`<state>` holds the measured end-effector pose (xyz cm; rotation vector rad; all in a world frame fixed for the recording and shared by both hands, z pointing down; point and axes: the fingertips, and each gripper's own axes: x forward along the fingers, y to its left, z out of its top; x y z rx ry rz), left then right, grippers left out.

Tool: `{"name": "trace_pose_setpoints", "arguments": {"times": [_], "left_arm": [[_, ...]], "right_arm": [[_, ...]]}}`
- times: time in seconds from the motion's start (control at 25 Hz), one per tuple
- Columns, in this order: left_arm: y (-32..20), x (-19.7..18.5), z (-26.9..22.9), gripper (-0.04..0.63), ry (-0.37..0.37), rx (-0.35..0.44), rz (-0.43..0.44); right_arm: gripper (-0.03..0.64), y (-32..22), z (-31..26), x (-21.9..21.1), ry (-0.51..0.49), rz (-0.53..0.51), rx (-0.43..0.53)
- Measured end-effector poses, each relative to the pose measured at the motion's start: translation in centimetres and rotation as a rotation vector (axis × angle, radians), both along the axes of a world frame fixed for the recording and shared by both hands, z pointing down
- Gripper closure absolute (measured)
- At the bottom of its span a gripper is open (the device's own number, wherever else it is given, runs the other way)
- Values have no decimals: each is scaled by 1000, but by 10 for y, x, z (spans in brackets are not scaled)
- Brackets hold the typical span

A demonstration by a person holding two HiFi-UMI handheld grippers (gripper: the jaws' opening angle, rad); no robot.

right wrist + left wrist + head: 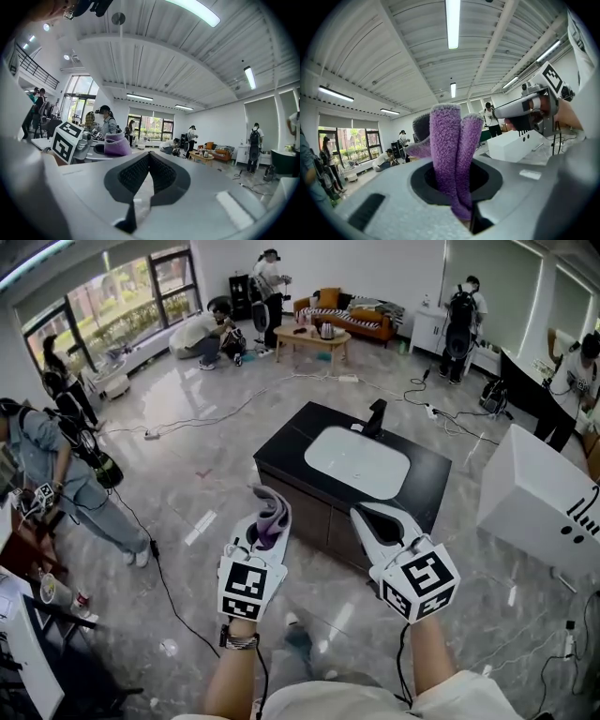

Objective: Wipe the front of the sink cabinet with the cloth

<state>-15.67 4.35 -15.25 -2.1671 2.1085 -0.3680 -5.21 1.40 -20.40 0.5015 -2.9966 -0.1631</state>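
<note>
The sink cabinet stands ahead of me on the floor, with a black top, a white basin and a dark brown front that faces me. My left gripper is shut on a purple and grey cloth, held short of the cabinet's near left corner. In the left gripper view the cloth sticks up from between the jaws, which tilt toward the ceiling. My right gripper hovers before the cabinet front, shut with nothing in it. Its ribbed pads meet in the right gripper view, where the cloth shows at the left.
A black faucet rises at the basin's far edge. A large white box stands to the right of the cabinet. Cables trail over the glossy floor. A person stands at the left, others farther back by a coffee table.
</note>
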Motion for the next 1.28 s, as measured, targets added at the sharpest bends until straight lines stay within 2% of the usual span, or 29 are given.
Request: {"name": "trace_pose_setpoints", "arguments": {"times": [0.2, 0.44, 0.76, 1.28], "left_arm": [[27, 42, -4, 543, -8, 23, -14], [48, 78, -10, 543, -18, 29, -23], [54, 97, -26, 543, -54, 59, -33], [67, 124, -33, 543, -73, 50, -34]], "right_arm": [[612, 26, -5, 43, -5, -6, 32], [612, 41, -6, 81, 41, 18, 45], [612, 45, -6, 94, 43, -16, 61], [612, 55, -9, 116, 28, -34, 49]]}}
